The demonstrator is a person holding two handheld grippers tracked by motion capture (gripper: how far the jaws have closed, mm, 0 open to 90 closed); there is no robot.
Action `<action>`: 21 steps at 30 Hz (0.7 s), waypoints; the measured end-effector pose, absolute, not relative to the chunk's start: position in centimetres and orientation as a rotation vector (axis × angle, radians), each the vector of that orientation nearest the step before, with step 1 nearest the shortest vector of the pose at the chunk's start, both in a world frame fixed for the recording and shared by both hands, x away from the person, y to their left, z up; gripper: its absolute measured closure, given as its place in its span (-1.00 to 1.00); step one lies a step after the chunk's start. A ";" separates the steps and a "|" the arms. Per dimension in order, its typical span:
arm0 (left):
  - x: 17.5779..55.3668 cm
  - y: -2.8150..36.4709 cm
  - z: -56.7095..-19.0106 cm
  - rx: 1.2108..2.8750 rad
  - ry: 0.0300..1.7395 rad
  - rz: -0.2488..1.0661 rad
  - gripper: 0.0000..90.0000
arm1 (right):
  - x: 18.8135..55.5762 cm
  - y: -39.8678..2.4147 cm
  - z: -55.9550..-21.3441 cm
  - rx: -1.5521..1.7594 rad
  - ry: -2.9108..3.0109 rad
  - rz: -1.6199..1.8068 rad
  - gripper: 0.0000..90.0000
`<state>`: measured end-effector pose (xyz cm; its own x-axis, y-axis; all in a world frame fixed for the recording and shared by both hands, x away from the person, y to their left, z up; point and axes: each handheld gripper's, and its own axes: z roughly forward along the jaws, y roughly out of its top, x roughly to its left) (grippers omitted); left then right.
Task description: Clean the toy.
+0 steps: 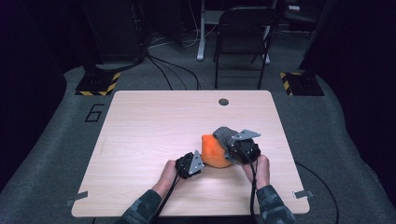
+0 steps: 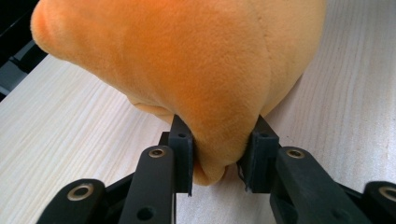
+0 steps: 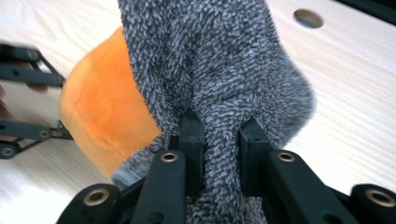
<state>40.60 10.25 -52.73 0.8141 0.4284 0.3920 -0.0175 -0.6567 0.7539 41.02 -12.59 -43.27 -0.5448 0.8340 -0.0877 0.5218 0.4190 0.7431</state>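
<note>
A: Where is the orange plush (image 1: 214,151) seen?

B: Between both grippers, on the table (image 1: 140,140). A fold of it is pinched in the left gripper (image 2: 219,156), jaws nearly closed.

A: And the grey fuzzy part (image 3: 215,70)?

B: Clamped in the right gripper (image 3: 222,149), jaws narrowed on it; orange is seen just left of those jaws. A table hole (image 3: 308,18) is noted beyond them.

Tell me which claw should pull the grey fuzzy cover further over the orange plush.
The right claw. It is already shut on a fold of the grey fuzzy cover, which drapes the orange plush. The left claw pinches the plush's orange fabric on the opposite side, so it seems better suited to anchoring.
</note>
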 end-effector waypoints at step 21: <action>40.5 11.0 -52.6 2.094 0.306 0.683 0.71 | 42.9 -20.0 -46.9 1.442 2.175 0.742 0.65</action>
<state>40.47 10.97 -52.57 0.8181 0.4522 0.3553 -0.0353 -0.5772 0.8159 42.86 -19.99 -46.90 -0.3698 0.9274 -0.0559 0.7001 0.3177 0.6395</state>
